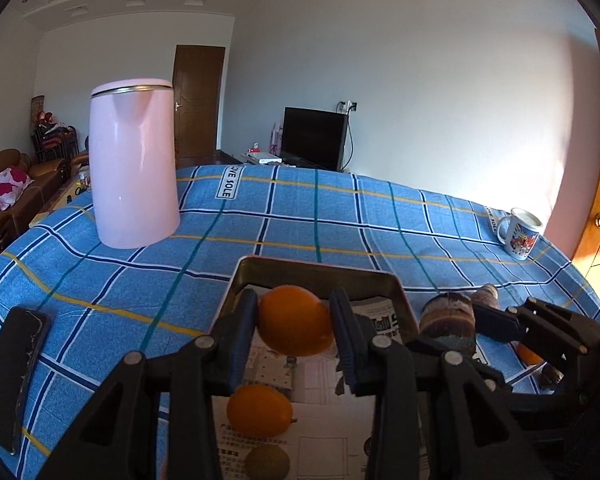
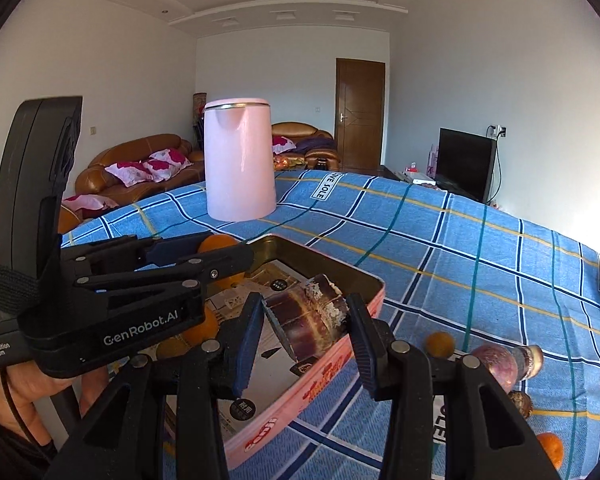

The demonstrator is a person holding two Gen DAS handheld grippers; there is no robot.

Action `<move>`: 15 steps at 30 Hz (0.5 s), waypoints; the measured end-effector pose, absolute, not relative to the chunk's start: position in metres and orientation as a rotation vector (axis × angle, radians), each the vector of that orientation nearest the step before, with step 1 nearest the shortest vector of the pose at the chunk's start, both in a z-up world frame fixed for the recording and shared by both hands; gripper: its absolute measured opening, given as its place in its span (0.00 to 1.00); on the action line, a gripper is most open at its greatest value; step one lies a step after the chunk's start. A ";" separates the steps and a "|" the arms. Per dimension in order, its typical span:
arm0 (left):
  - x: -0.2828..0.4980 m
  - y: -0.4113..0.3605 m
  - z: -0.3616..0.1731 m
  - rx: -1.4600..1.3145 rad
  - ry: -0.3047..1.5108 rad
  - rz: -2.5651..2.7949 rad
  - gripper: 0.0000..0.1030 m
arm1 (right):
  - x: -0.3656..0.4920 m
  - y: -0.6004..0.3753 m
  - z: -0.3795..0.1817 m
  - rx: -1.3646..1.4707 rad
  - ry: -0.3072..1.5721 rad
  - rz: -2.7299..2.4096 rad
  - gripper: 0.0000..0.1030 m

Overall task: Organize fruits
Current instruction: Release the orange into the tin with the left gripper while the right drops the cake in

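Note:
My left gripper (image 1: 294, 320) is shut on an orange (image 1: 294, 320) and holds it above the pink tin tray (image 1: 396, 292), which is lined with printed paper. A second orange (image 1: 259, 410) and a brownish round fruit (image 1: 267, 462) lie in the tray below. My right gripper (image 2: 306, 330) is shut on a dark purple sugarcane piece (image 2: 306, 320) over the tray's right rim (image 2: 364, 316); it also shows in the left wrist view (image 1: 448, 316). More sugarcane pieces (image 2: 496, 360) and small oranges (image 2: 440, 344) lie on the blue checked cloth to the right of the tray.
A tall pink kettle (image 1: 134, 164) stands at the back left of the table. A printed mug (image 1: 520, 234) stands at the far right edge. A dark phone (image 1: 16, 372) lies at the left edge. Sofa, door and TV are behind the table.

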State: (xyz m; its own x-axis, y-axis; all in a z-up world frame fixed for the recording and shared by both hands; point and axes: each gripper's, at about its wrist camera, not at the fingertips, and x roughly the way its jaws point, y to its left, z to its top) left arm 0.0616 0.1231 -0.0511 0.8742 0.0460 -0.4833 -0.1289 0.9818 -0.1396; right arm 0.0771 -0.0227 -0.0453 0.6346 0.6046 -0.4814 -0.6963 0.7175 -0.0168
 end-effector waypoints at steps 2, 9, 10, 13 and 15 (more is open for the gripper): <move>0.064 0.129 -0.054 -0.171 0.516 0.107 0.38 | 0.081 -0.013 -0.050 -0.232 0.492 0.757 0.43; 0.069 0.141 -0.062 -0.191 0.554 0.126 0.39 | 0.089 0.010 -0.067 -0.306 0.598 0.779 0.43; 0.069 0.141 -0.062 -0.191 0.554 0.128 0.39 | 0.090 0.012 -0.068 -0.311 0.608 0.778 0.43; 0.067 0.138 -0.059 -0.177 0.541 0.134 0.44 | 0.091 0.015 -0.072 -0.317 0.648 0.792 0.45; 0.064 0.135 -0.056 -0.172 0.528 0.140 0.55 | 0.088 0.011 -0.069 -0.309 0.632 0.775 0.56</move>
